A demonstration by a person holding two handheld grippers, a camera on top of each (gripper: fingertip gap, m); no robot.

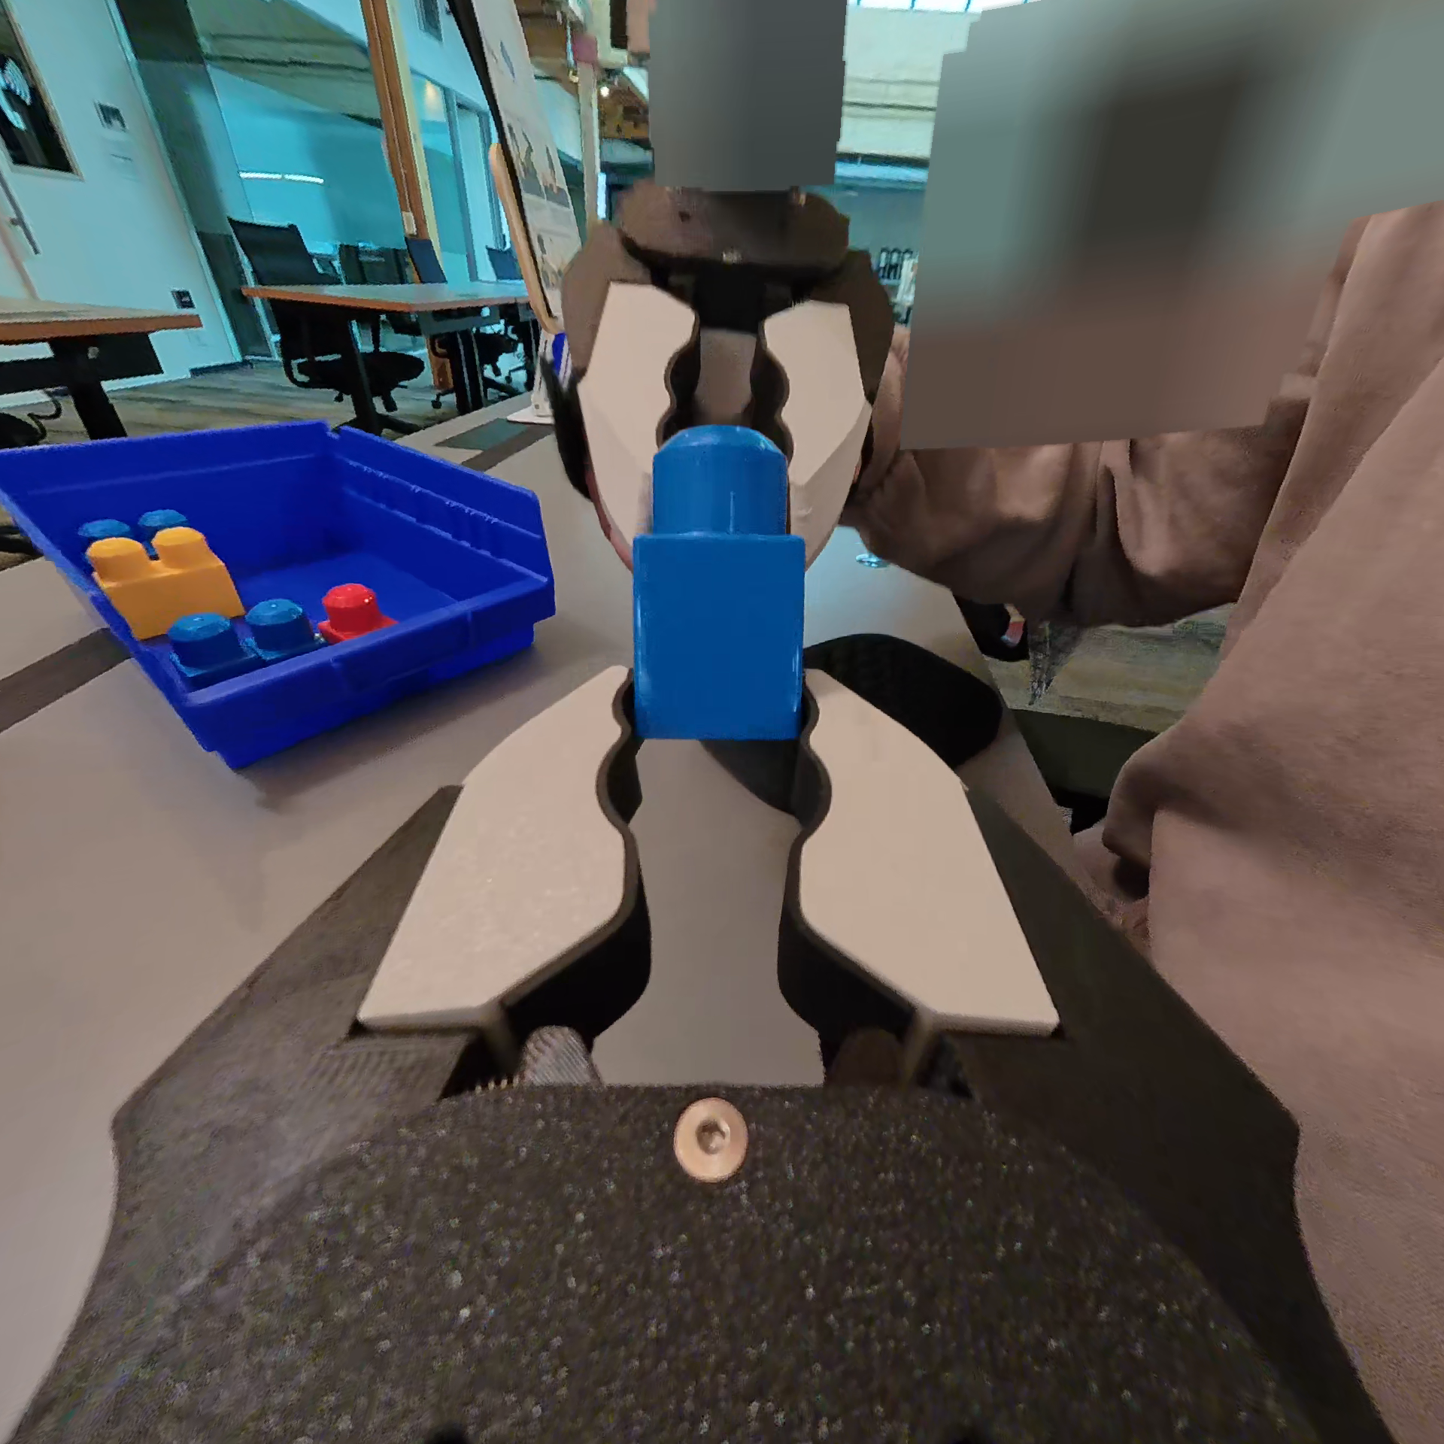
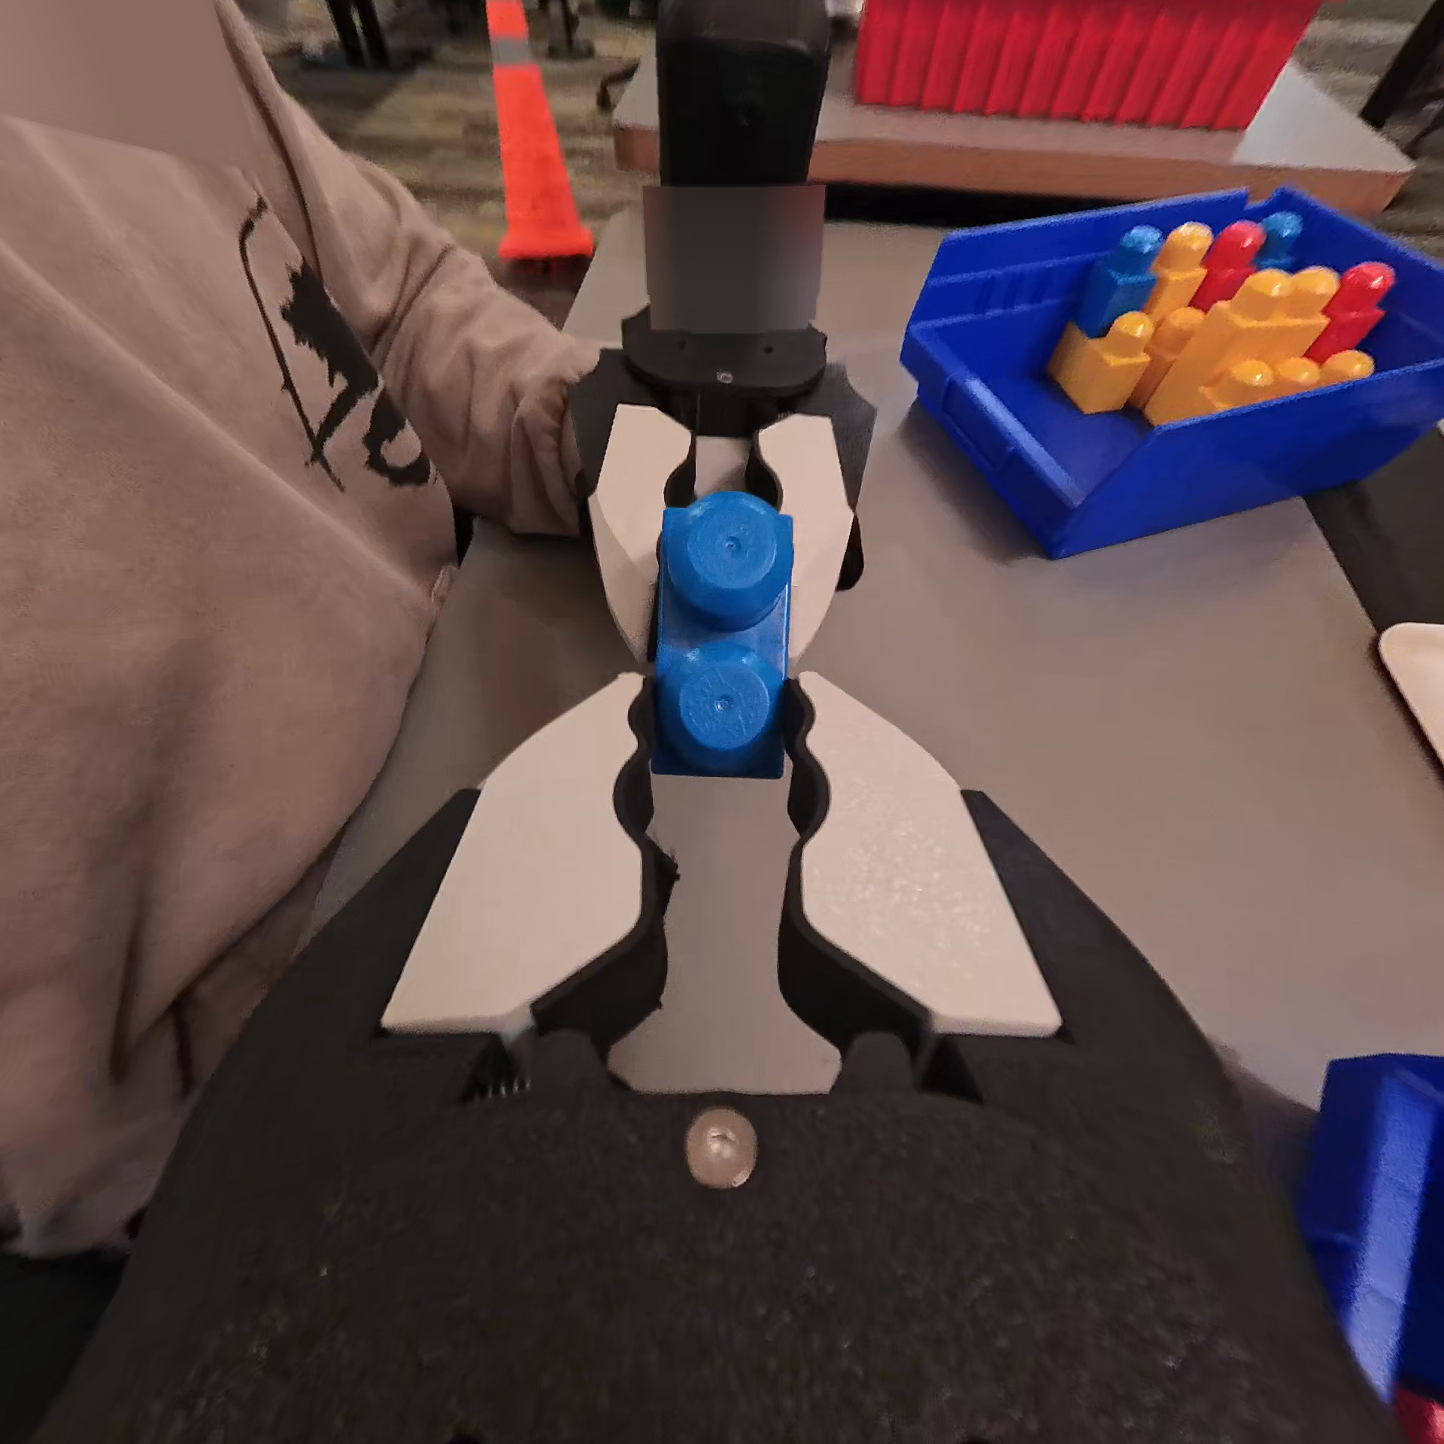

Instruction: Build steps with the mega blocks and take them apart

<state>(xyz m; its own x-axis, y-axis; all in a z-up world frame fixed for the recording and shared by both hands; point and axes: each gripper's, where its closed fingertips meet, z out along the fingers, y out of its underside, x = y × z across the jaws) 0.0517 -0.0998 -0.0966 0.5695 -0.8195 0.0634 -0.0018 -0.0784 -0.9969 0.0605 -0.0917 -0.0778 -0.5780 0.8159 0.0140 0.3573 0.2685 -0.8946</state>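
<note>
A blue two-stud mega block (image 1: 719,641) is held in the air over the grey table (image 1: 195,859) between both grippers, which face each other. My left gripper (image 1: 715,703) is shut on its near end. My right gripper (image 2: 715,723) is shut on the other end of the same block (image 2: 723,625), studs facing up. The right gripper's white fingers (image 1: 633,391) show beyond the block in the left wrist view, and the left gripper's fingers (image 2: 625,484) show beyond it in the right wrist view.
A blue bin (image 1: 352,703) at the left holds orange, blue and red blocks. Another blue bin (image 2: 1172,484) holds stacked orange, red and blue blocks (image 2: 1219,328). A further blue bin (image 2: 1375,1211) is at the lower right. The person's torso and sleeves flank the grippers. An orange cone (image 2: 535,156) stands on the floor. My two grippers' fingertips are within a few centimetres of each other.
</note>
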